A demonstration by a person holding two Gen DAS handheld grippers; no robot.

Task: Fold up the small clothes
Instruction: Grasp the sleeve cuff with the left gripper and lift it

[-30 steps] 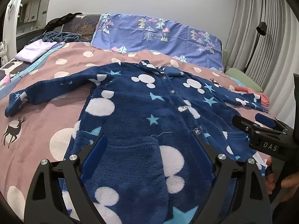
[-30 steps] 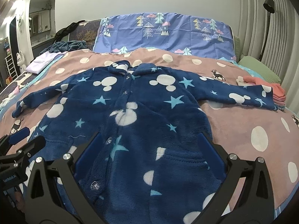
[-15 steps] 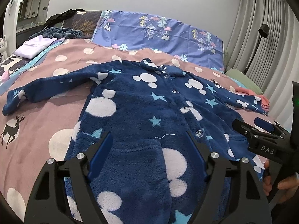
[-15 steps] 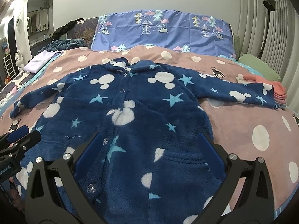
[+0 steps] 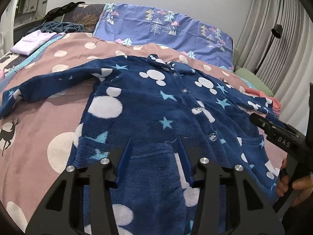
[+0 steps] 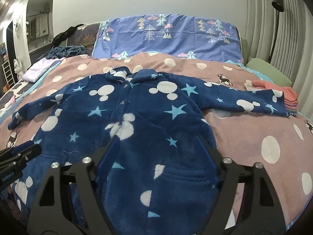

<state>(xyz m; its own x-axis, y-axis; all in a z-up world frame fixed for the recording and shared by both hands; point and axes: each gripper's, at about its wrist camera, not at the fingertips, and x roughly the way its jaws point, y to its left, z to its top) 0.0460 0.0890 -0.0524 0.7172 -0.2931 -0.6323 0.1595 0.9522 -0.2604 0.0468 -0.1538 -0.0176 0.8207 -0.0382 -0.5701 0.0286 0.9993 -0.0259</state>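
Note:
A small dark blue fleece jacket (image 5: pixel 156 107) with white mouse heads and light blue stars lies flat and buttoned on the bed, both sleeves spread out; it also shows in the right wrist view (image 6: pixel 148 121). My left gripper (image 5: pixel 154 143) hovers over its lower left pocket, jaws partly closed but still apart, holding nothing. My right gripper (image 6: pixel 160 143) is wide open over the lower right part of the jacket, empty. The right gripper also shows at the right edge of the left wrist view (image 5: pixel 277 135).
The pink spotted bedspread (image 6: pixel 244 137) covers the bed. A folded pink garment (image 6: pixel 281 92) lies under the right cuff. A lilac folded cloth (image 5: pixel 33 42) and a dark blanket (image 5: pixel 58 27) sit far left. A blue tree-print pillow (image 6: pixel 168 37), a lamp and curtains stand behind.
My left gripper's jaws have narrowed a lot and it has moved slightly forward over the jacket. My right gripper stays wide open and has barely moved.

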